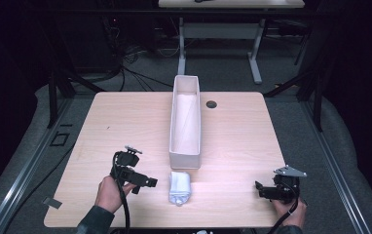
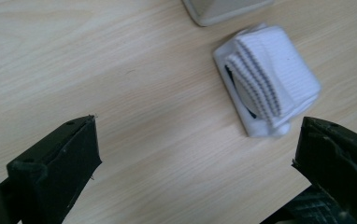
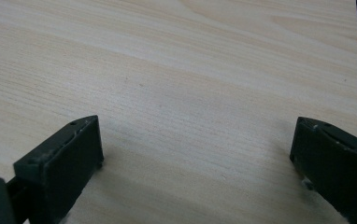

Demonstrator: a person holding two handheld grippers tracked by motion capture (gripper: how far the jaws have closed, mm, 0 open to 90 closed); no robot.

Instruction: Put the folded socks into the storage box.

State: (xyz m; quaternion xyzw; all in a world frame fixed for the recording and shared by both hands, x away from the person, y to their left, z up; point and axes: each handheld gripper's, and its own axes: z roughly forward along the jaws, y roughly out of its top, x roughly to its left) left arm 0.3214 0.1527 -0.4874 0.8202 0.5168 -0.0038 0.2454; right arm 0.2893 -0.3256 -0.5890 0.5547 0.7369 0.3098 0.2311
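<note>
While I watch from the high view, I see a folded white cloth (image 1: 179,187) lying on the wooden table (image 1: 232,146) near its near edge, just off the near end of a long white bin (image 1: 185,122) but not touching it. The bin's long axis runs from the near edge toward the far edge, and the cloth's long axis runs much the same way. It looks like a rolled sock, though I can't be sure. My left gripper (image 1: 142,181) sits just left of the cloth, pointing toward it, jaws spread wide and empty. My right gripper (image 1: 262,190) rests near the table's near right corner, aimed left, jaws likewise wide apart over bare wood, holding nothing.
</note>
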